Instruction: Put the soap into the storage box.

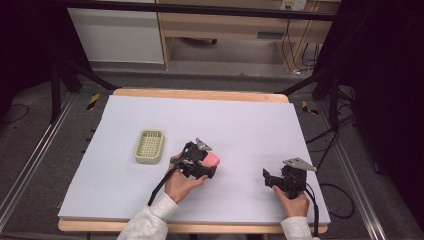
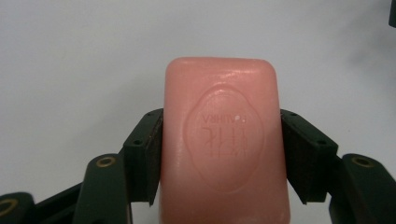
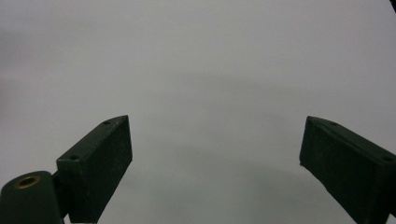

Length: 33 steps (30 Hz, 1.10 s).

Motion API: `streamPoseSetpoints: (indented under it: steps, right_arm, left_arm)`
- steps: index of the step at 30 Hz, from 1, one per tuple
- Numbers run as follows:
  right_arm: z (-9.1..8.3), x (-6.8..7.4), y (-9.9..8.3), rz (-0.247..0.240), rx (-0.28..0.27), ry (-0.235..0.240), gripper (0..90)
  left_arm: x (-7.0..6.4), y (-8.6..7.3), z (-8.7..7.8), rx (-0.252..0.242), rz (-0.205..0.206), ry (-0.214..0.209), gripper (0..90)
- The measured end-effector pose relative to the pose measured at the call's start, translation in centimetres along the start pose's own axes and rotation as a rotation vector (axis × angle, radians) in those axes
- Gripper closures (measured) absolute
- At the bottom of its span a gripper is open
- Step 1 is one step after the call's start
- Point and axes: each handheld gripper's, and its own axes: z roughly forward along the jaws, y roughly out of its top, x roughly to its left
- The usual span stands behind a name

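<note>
The left gripper (image 2: 222,154) is clenched on the pink soap bar (image 2: 222,140), so pickup looks done and placing, perhaps in the basket (image 1: 149,146) to its left, remains, while the right gripper (image 3: 215,163) waits spread and empty.

Left claw (image 2: 222,154) clamped on soap bar (image 2: 223,140); right claw (image 3: 215,163) spread wide, seemingly hovering.

Table (image 1: 200,95): wooden top, pale edge visible at far and near sides, covered by white sheet (image 1: 225,125). Floor (image 1: 30,130): grey, dim. Metal rails (image 1: 25,170) run along floor both sides of table. Black frame legs (image 1: 55,85) stand left and right; black crossbar (image 1: 200,9) spans top. Behind table: wooden desk (image 1: 225,25), white cabinet (image 1: 117,35) to its left. Cables (image 1: 325,145) trail on floor at right. Far left and right edges dark.
</note>
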Motion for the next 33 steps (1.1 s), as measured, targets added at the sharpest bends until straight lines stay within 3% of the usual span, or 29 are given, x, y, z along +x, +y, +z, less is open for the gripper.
streamPoseSetpoints:
  steps: [11, 33]
  right_arm:
    - [0.1, 0.0, 0.0, -0.001, 0.001, -0.003, 9.8]
    - [0.0, 0.1, 0.0, 0.0, -0.003, -0.003, 9.8]
  left_arm:
    - [1.7, -0.5, -2.1, -0.031, -0.017, 0.017, 37.2]
    - [6.0, -1.4, -5.8, -0.106, -0.097, 0.075, 37.2]
